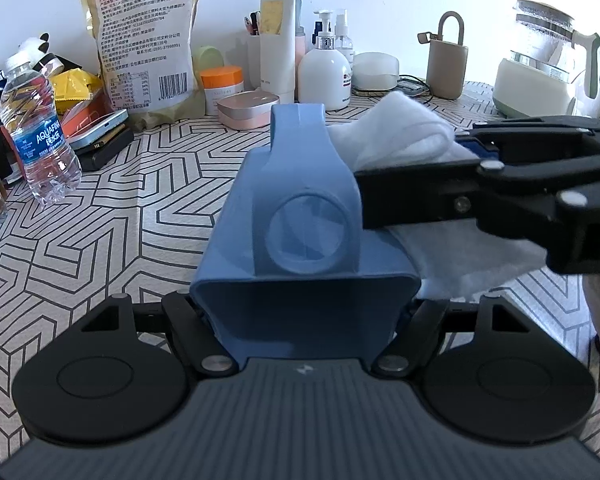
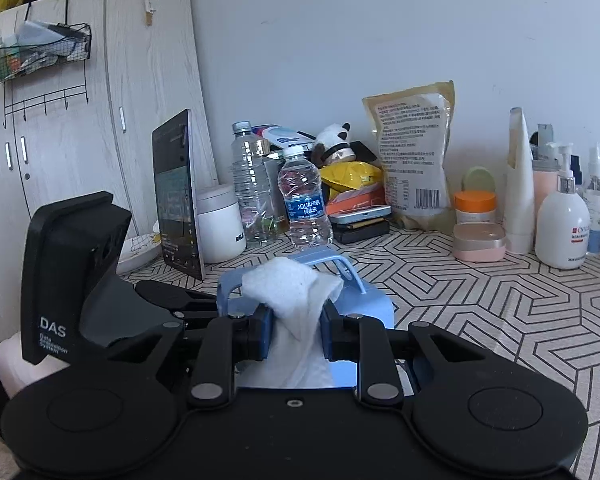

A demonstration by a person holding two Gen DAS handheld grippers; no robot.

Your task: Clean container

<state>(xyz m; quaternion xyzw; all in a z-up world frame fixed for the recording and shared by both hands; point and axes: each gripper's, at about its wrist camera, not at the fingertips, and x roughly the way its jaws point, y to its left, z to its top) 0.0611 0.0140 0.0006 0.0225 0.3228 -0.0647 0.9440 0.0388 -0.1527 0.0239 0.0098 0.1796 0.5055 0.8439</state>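
We wipe the blue container

Our left gripper (image 1: 304, 312) clamps the blue container (image 1: 300, 216); our right gripper (image 2: 295, 336) pinches a white cloth (image 2: 295, 284) against its right side.

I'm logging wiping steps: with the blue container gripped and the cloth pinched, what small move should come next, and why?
Probably drag the right gripper so the white cloth sweeps along the blue container. The cloth is already clamped and lies against the container's side near its handle, while the left gripper holds the container's base steady.
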